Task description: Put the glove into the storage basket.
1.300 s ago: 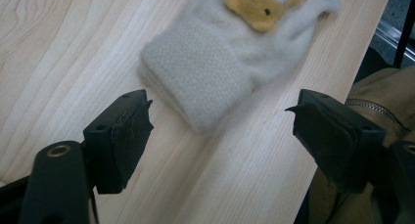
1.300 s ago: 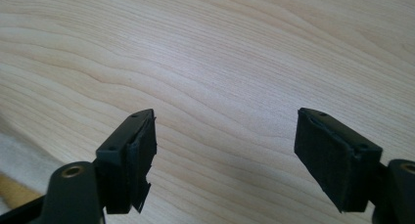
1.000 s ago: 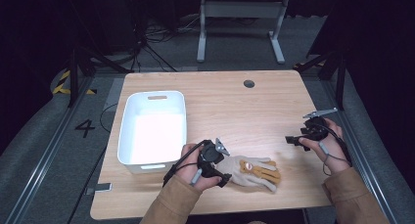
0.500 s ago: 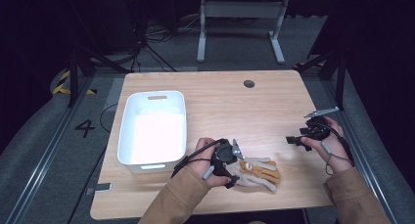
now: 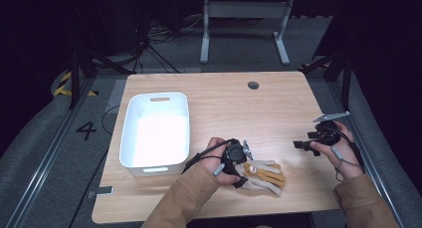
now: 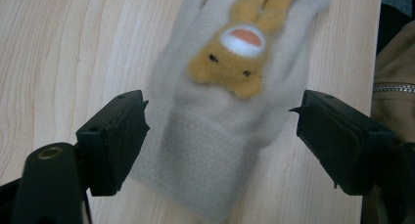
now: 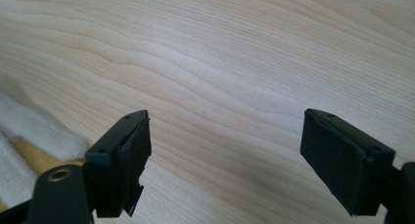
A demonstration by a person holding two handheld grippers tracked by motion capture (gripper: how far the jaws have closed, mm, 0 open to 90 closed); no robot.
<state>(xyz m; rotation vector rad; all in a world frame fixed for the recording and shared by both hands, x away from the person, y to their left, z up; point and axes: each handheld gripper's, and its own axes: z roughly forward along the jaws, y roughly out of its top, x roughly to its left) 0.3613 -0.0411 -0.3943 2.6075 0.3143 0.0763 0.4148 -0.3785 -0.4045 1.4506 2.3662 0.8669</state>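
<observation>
- Two hand-held tools over a light wooden tabletop, high view: left tool near the front edge, at the cuff end of a beige fleece glove with a tan animal face; the glove lies flat on the tabletop, just right of a white rectangular plastic bin.
- Right tool held near the right edge of the tabletop, well apart from the glove, pointing left; tan sleeves enter from the bottom.
- Round dark grommet hole at the far side of the tabletop.
- Left gripper view: left tool spread wide, jaws either side of the glove cuff, not pinching it; whether the left jaw touches the fabric cannot be told. Glove fingers point away from the camera, slightly blurred, animal face with orange mouth patch on the back of the glove.
- Right gripper view: right tool spread wide, nothing between the jaws, bare wood grain below; a bit of beige-and-tan fabric at the lower left edge.
</observation>
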